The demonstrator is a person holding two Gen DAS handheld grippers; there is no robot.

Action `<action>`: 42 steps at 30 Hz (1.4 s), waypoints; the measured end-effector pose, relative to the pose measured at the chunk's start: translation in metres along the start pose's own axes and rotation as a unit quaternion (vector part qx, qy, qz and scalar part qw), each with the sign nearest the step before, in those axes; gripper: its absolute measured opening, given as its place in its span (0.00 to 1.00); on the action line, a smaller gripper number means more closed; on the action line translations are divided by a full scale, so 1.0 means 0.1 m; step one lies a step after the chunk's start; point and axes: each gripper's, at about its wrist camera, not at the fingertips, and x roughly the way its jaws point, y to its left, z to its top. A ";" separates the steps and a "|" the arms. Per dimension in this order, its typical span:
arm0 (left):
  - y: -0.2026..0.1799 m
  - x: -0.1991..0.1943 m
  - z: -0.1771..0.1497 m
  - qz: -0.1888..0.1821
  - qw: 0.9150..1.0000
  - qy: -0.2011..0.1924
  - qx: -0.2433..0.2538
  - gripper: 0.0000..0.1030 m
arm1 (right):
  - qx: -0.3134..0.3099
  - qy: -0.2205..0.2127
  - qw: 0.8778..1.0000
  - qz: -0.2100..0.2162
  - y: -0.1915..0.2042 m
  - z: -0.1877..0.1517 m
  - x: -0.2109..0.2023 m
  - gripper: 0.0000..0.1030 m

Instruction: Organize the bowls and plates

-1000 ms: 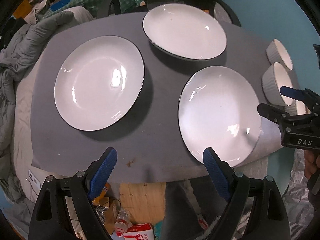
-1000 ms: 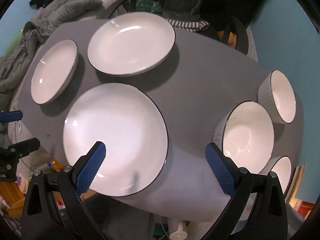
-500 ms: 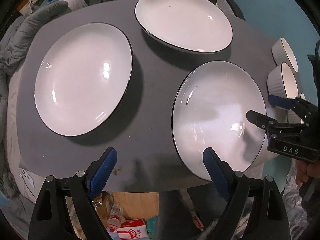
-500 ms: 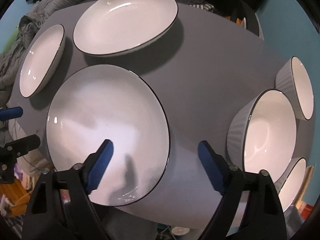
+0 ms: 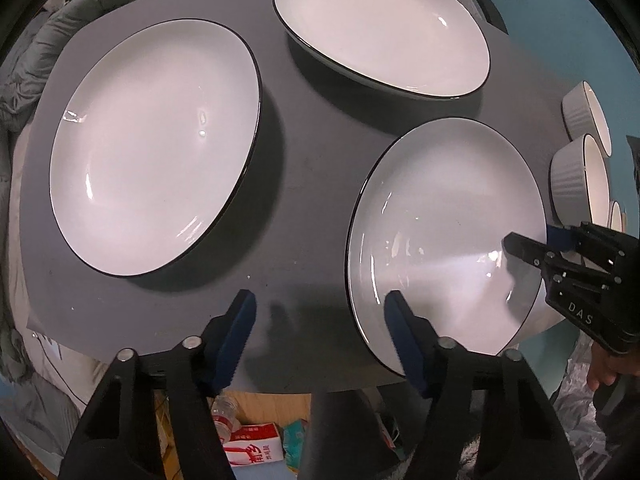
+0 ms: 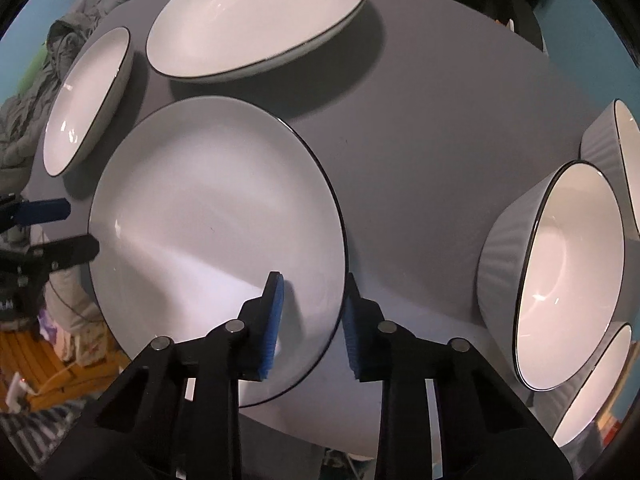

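The near white plate with a thin black rim lies at the front edge of the grey table. My right gripper points down over its right rim. Its jaws are closing, one blue pad inside the plate and one outside, with a gap still showing at the inner pad. My left gripper straddles the same plate's left rim, jaws closing but wide, the pads clear of it. A second plate sits at the left and a third plate at the back.
Three white ribbed bowls stand along the table's right edge, the nearest large bowl close to my right gripper. Grey bedding lies left of the table. Cartons and a bottle sit on the floor below the front edge.
Both grippers have sunk toward the near plate. The right jaws have narrowed a lot around its right rim. The left jaws have narrowed somewhat around its left rim.
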 end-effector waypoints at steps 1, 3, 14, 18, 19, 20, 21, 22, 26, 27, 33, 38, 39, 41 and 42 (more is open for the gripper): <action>0.01 0.00 0.01 -0.002 1.000 0.001 0.000 0.61 | 0.002 0.004 1.000 0.003 -0.01 -0.01 0.01 0.26; 0.04 0.02 0.02 -0.006 1.000 0.006 0.000 0.57 | 0.009 0.008 1.000 0.011 -0.03 -0.02 0.03 0.26; 0.19 0.09 0.09 -0.044 0.998 0.023 -0.034 0.32 | 0.042 0.020 0.998 0.041 -0.13 0.01 0.04 0.26; 0.24 0.12 0.08 -0.055 0.998 0.027 -0.035 0.27 | 0.034 0.026 0.998 0.044 -0.07 -0.02 0.07 0.26; 0.22 0.11 0.09 -0.052 0.998 0.026 -0.034 0.27 | 0.033 0.027 0.998 0.043 -0.05 -0.02 0.08 0.26; 0.21 0.10 0.10 -0.050 0.998 0.026 -0.031 0.26 | 0.031 0.029 0.998 0.043 -0.07 0.02 0.08 0.26; 0.20 0.10 0.11 -0.049 0.998 0.027 -0.027 0.25 | 0.030 0.030 0.998 0.044 -0.06 0.02 0.08 0.26; 0.19 0.09 0.13 -0.049 0.998 0.029 -0.024 0.23 | 0.029 0.032 0.998 0.046 -0.15 0.10 0.05 0.26; 0.17 0.05 0.20 -0.047 0.998 0.033 -0.019 0.19 | 0.030 0.041 0.997 0.057 -0.23 0.18 0.02 0.23; 0.17 0.05 0.21 -0.046 0.998 0.035 -0.018 0.18 | 0.030 0.043 0.997 0.059 -0.23 0.19 0.02 0.22; 0.21 -0.08 0.38 -0.040 0.998 0.041 -0.010 0.18 | 0.025 0.053 0.996 0.065 -0.32 0.34 0.01 0.21; 0.19 -0.12 0.47 -0.040 0.998 0.049 -0.011 0.18 | 0.014 0.060 0.996 0.066 -0.28 0.44 0.03 0.21; 0.18 -0.12 0.46 -0.040 0.998 0.050 -0.014 0.18 | 0.012 0.061 0.996 0.066 -0.27 0.46 0.03 0.21; 0.22 -0.13 0.49 -0.040 0.998 0.052 -0.019 0.18 | 0.008 0.063 0.996 0.065 -0.23 0.47 0.05 0.21; 0.21 -0.11 0.48 -0.040 0.998 0.052 -0.020 0.18 | 0.007 0.063 0.996 0.065 -0.20 0.44 0.08 0.20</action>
